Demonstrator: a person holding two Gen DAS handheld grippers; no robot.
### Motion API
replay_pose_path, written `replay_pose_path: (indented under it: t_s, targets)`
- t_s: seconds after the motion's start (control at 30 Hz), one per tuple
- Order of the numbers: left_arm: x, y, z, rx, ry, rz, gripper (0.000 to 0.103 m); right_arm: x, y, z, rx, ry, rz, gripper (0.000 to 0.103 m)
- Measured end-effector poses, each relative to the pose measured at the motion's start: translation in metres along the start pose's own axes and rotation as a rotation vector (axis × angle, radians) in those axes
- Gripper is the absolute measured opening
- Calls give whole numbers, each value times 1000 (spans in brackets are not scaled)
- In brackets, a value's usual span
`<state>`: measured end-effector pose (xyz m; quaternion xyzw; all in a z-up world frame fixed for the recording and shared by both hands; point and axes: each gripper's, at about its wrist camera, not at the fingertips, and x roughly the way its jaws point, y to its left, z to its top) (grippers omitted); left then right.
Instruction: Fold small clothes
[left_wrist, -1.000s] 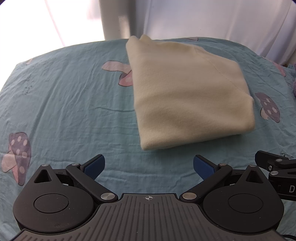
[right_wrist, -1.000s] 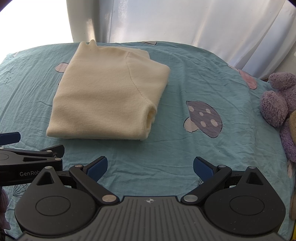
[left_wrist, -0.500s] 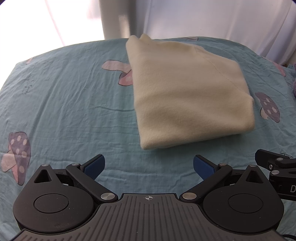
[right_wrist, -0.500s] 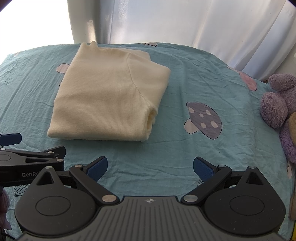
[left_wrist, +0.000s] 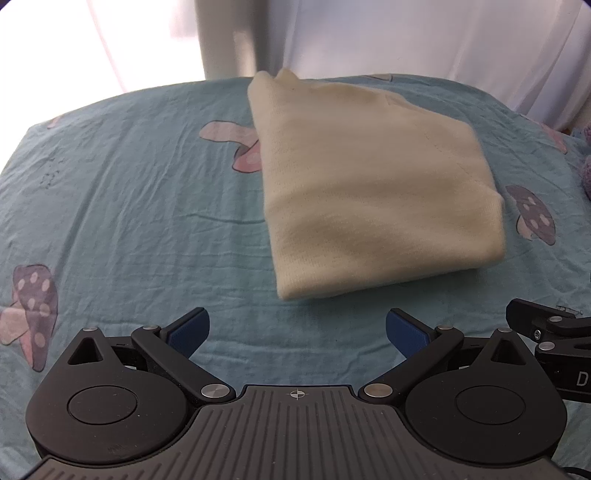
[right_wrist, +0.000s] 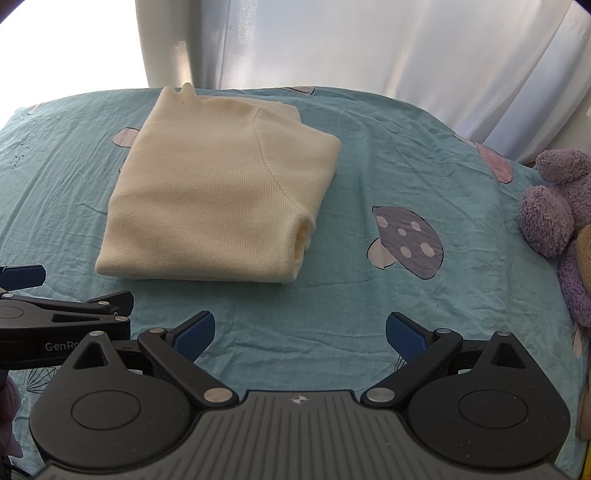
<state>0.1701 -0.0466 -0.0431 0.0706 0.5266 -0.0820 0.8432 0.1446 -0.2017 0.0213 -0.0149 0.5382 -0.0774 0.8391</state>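
A cream knitted sweater (left_wrist: 373, 192) lies folded into a neat block on the teal sheet (left_wrist: 129, 206); it also shows in the right wrist view (right_wrist: 218, 206). My left gripper (left_wrist: 297, 330) is open and empty, hovering just short of the sweater's near edge. My right gripper (right_wrist: 300, 332) is open and empty, near the sweater's near right corner. The left gripper's body shows at the left edge of the right wrist view (right_wrist: 62, 317). The right gripper's body shows at the right edge of the left wrist view (left_wrist: 554, 332).
The teal sheet (right_wrist: 369, 302) has mushroom prints (right_wrist: 406, 243). Purple plush toys (right_wrist: 557, 206) sit at the right edge of the bed. White curtains (right_wrist: 369, 44) hang behind the bed.
Both grippers have stayed open and almost still. The right wrist view has shifted very slightly, with the sweater a touch lower in frame.
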Motion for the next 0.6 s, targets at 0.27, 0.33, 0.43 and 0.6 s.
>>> replay_pose_path:
  t_s: [0.27,0.33,0.43,0.6]
  targets:
    - [0,-2,-1,16,-5,14,103,-1,0,0,3,-3,-3,99]
    - [-1,-2,-1,17,-6,14,103,-1,0,0,2,-4,-4,99]
    - [-1,-2,-2,17,-4,13,103,-1,1,0,-1,-7,-3,99]
    - [-1,-3,-4,26,-1,15,103,-2,2,-1,-1,-10,-3,99]
